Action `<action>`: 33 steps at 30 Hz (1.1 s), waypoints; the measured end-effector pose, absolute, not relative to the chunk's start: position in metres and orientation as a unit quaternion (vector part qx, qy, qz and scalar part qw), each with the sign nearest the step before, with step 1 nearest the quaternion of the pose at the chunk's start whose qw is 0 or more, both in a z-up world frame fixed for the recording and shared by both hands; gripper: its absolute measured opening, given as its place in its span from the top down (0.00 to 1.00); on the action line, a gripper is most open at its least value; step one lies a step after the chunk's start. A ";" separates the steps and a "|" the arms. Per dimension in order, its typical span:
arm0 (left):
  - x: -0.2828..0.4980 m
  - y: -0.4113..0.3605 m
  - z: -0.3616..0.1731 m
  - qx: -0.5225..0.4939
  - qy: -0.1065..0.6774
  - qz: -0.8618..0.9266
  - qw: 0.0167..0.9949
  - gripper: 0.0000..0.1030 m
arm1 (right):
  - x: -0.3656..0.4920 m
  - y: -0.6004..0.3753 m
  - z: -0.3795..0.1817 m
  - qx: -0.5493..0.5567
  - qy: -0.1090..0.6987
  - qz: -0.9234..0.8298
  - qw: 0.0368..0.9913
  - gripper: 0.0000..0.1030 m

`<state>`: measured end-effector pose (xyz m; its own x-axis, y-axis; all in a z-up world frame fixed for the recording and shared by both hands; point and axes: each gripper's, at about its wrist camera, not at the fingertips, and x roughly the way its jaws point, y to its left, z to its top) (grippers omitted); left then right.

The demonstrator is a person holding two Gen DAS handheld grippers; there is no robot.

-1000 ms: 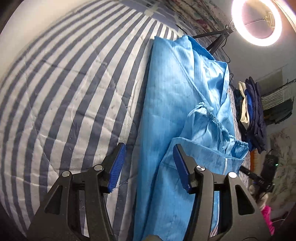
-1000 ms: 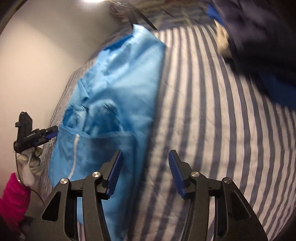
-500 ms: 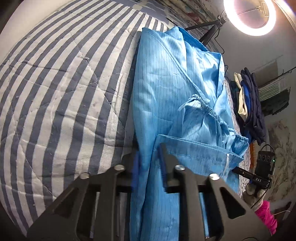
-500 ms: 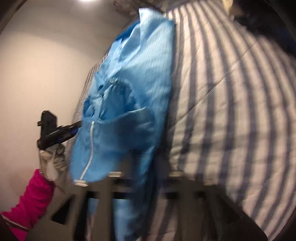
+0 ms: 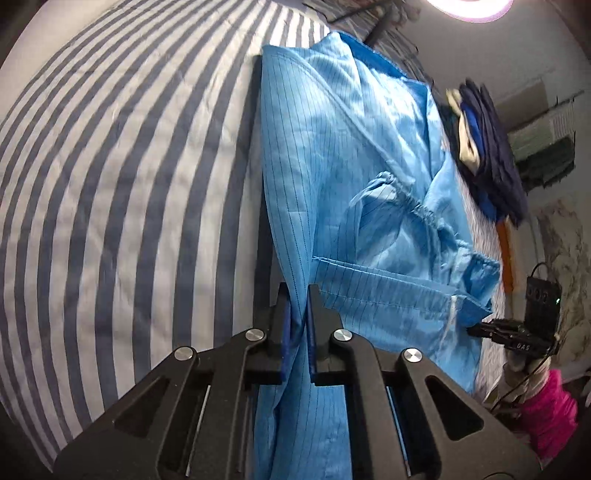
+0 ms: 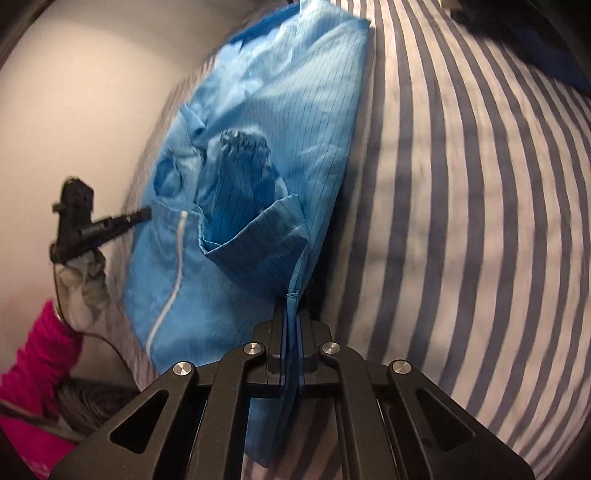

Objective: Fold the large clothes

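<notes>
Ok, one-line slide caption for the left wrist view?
Left gripper shut on blue garment edge over the striped bedspread.

A bed (image 5: 122,177) with a quilted cover of grey-blue and white stripes fills most of both views. Above its far end, a ring light (image 5: 469,9) glows on a dark stand (image 5: 380,27). A plain pale wall (image 6: 85,110) runs along the left in the right wrist view. To the right in the left wrist view, a pile of dark folded clothes (image 5: 491,158) lies on the bed, and behind it stand a grey wall, a white wall-mounted unit (image 5: 543,125) and a marbled patterned surface (image 5: 565,243).
</notes>
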<state>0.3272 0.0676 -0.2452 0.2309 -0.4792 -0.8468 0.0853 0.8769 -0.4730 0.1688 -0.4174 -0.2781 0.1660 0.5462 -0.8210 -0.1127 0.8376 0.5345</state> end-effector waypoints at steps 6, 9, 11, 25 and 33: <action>0.326 0.077 -0.229 -0.157 0.586 -0.187 0.773 0.87 | 0.157 -0.414 -0.254 0.113 0.594 0.223 0.764 0.91; 0.341 0.084 -0.204 -0.149 0.556 -0.196 0.794 0.87 | 0.159 -0.428 -0.222 0.086 0.564 0.213 0.793 0.91; 0.357 0.081 -0.187 -0.143 0.539 -0.201 0.805 0.87 | 0.165 -0.434 -0.204 0.071 0.543 0.205 0.811 0.91; 0.524 0.018 -0.231 -0.086 0.536 -0.201 0.815 0.87 | 0.386 -0.364 -0.217 0.099 0.474 0.212 0.849 0.91; 0.541 0.008 -0.251 -0.046 0.530 -0.169 0.830 0.87 | 0.426 -0.344 -0.279 0.079 0.532 0.197 0.820 0.91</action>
<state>0.5406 0.0080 -0.2512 0.3815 -0.3290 -0.8638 0.2313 0.9388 -0.2554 0.4256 -0.3440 -0.2795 0.3573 0.4074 -0.8404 -0.2389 0.9098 0.3395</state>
